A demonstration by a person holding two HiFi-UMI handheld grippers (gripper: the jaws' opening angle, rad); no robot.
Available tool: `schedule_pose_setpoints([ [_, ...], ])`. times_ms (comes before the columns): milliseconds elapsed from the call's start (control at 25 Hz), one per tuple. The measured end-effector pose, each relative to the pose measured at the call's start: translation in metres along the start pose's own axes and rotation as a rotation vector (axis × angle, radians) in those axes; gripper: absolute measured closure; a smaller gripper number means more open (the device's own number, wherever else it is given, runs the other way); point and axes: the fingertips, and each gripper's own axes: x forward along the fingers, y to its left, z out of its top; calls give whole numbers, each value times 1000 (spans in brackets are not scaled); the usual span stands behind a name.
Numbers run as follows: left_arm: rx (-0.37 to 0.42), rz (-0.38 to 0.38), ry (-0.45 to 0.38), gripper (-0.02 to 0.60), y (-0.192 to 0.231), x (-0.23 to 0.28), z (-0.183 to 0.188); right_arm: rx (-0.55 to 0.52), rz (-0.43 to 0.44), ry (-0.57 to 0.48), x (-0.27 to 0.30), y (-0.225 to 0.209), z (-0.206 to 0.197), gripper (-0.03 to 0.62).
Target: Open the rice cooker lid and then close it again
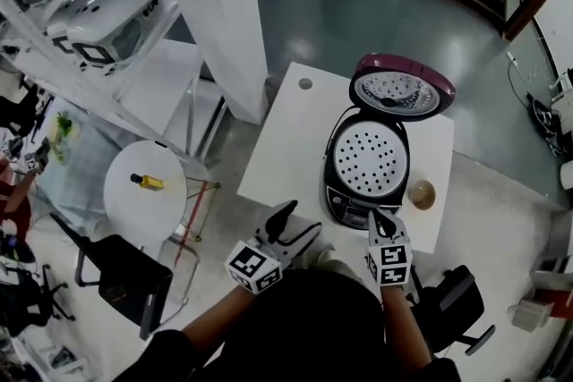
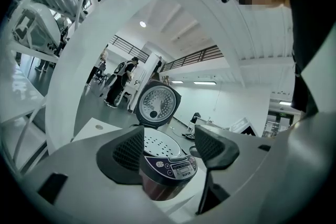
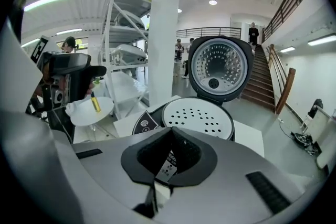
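A white square table (image 1: 277, 148) stood on the glossy grey-green floor of an open hall, and I stood at its 6 o'clock edge. Nearest me, my left gripper (image 1: 300, 219) hung over that edge, its jaws spread wide with nothing between them but a sightline to the cooker. My right gripper (image 1: 380, 217) was at about 1 o'clock from me, its jaws pressed together on nothing, tips just in front of the control panel. The rice cooker (image 1: 367, 165) sat on the table's right half, its perforated inner plate (image 1: 370, 158) bare to the room. A small brown round thing (image 1: 421, 192), which I could not identify, lay just beside it at 3 o'clock. At the cooker's 12 o'clock end the lid (image 1: 400, 89) stood fully up on its hinge, inner face toward me. Well off at 9 o'clock were a round side table (image 1: 143, 201) bearing a yellow bottle (image 1: 148, 182), and farther on a white pillar (image 1: 219, 4). I judged the opening half done and the closing half in hand. The next move called for lifting a gripper past the lid's top rim, then pressing it over and down until it latched.
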Motion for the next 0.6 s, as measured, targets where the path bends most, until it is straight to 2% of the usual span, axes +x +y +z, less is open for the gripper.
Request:
schedule_pose_setpoints([
  [280,18,-77,2,301,8,10,12,95,-56,-47,-23,2,4,594],
  [400,98,-97,-11,301,21,22,30,125,-54,-56,-32,9,1,594],
  [600,210,-69,-62,301,57,48,90,135,-40,-54,-43,14,-3,595],
])
